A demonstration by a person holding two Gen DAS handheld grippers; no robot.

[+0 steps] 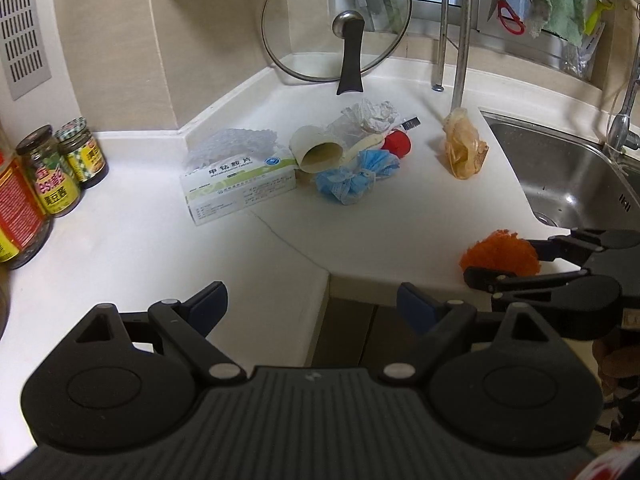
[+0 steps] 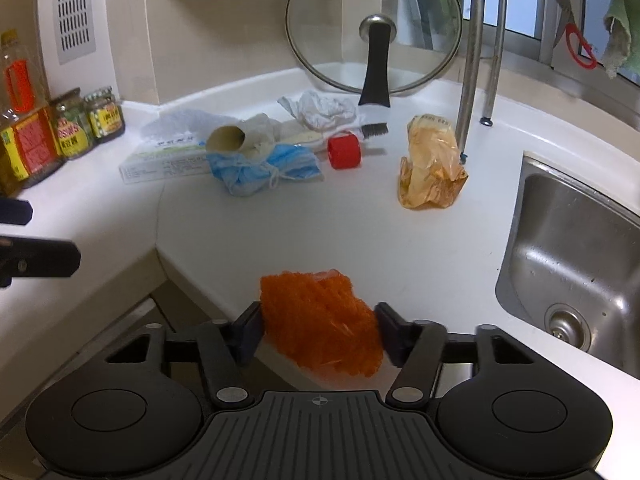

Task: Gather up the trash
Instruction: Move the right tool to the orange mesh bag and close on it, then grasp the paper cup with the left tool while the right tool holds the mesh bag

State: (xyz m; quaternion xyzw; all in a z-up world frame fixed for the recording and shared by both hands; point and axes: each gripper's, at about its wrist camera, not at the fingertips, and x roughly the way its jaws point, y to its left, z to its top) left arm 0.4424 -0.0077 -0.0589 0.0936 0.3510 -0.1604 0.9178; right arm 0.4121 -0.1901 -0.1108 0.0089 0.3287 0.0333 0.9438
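Right wrist view showed the right gripper (image 2: 319, 330) about half closed, both pads pressed against an orange mesh wad (image 2: 320, 326) held at the near edge of the white countertop (image 2: 320, 232). Left wrist view showed the left gripper (image 1: 312, 304) with its jaws wide apart and nothing between them, hovering over the near counter corner; the right gripper (image 1: 500, 264) appeared at its right with the orange mesh wad (image 1: 498, 250) between its fingers.

Farther back on the counter lay the remaining litter: a medicine box (image 2: 168, 162) at the left, a cardboard tube (image 2: 226, 139) just beside it, a crumpled blue face mask (image 2: 264, 170) in front of the tube, a wad of white tissue (image 2: 320, 110) behind, a red bottle cap (image 2: 344, 151) to the right of the mask, and a crumpled yellowish plastic bag (image 2: 432, 164) standing well right, near a metal rack leg (image 2: 472, 60).

A glass pot lid (image 2: 374, 26) leaned against the far wall. Sauce jars (image 2: 74, 124) stood at the far left. A steel sink (image 2: 568, 264) sat at the right, with red scissors (image 2: 572, 20) and a green cloth (image 2: 622, 32) hanging above it by the window
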